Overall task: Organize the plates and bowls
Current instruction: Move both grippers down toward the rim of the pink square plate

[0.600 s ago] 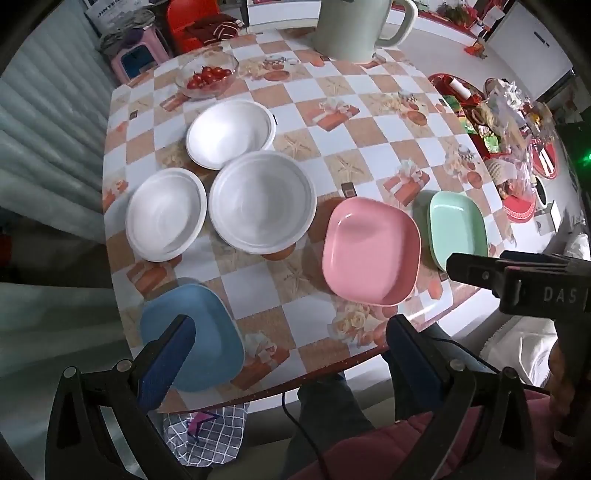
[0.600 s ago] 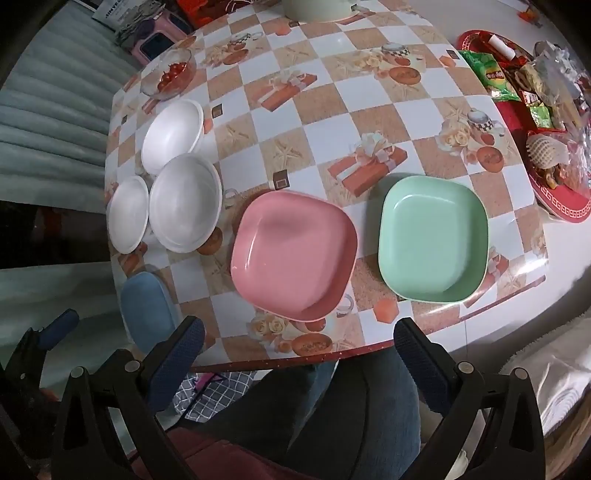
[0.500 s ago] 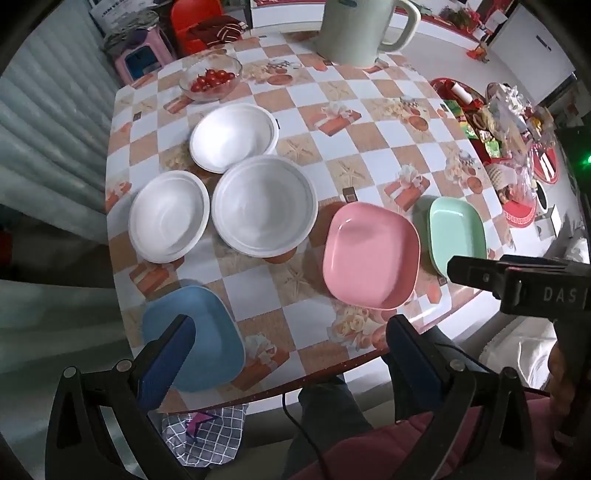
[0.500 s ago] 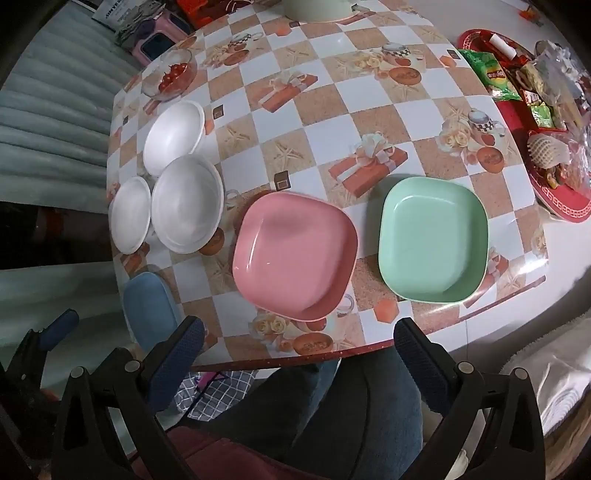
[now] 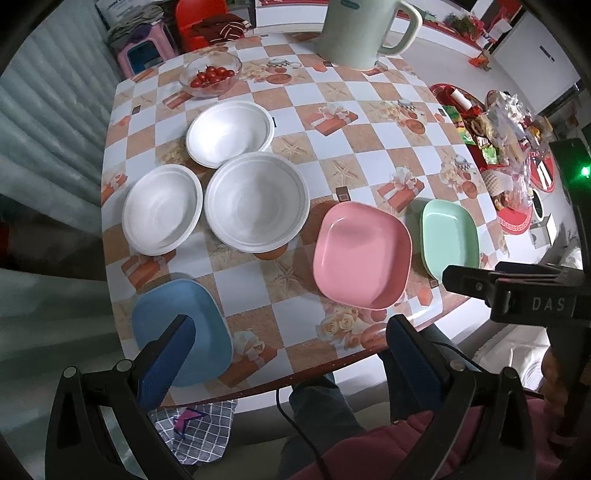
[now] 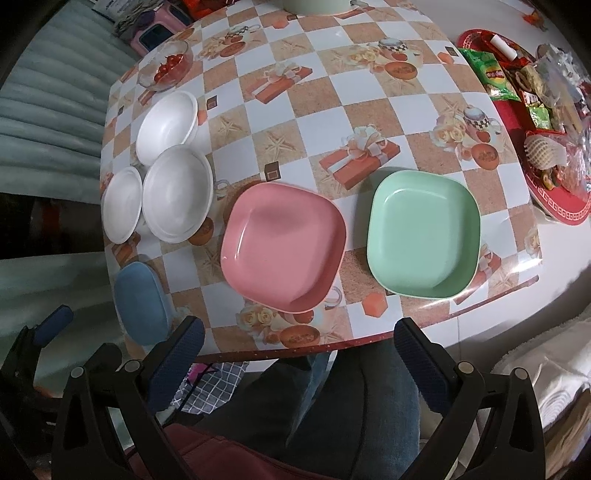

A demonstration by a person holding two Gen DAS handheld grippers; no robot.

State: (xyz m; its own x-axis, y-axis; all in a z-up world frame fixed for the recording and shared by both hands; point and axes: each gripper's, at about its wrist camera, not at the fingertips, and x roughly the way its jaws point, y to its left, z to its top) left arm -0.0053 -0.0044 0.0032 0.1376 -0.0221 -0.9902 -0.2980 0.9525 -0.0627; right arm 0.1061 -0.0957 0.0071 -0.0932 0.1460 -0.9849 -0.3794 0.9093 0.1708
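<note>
From my left gripper (image 5: 284,354) I look down on all of the table (image 5: 369,155): three white bowls (image 5: 256,206) clustered ahead, a blue plate (image 5: 184,328) just under my left finger, a pink plate (image 5: 362,254) ahead of my right finger and a green plate (image 5: 448,236) beyond it. Only this view shows the whole pale jug (image 5: 364,31) at the far edge and the right gripper's black body at the side. From my right gripper (image 6: 299,354) the green plate sits full ahead, the pink one beside it, the blue one squeezed to the left rim.

Both grippers hang spread wide with nothing between the fingers. Against the earlier frames, the left view has shifted slightly; the dishes lie unmoved.

The jug is cut off in the right view; the tray of snacks (image 6: 532,96) is too cluttered to read.
</note>
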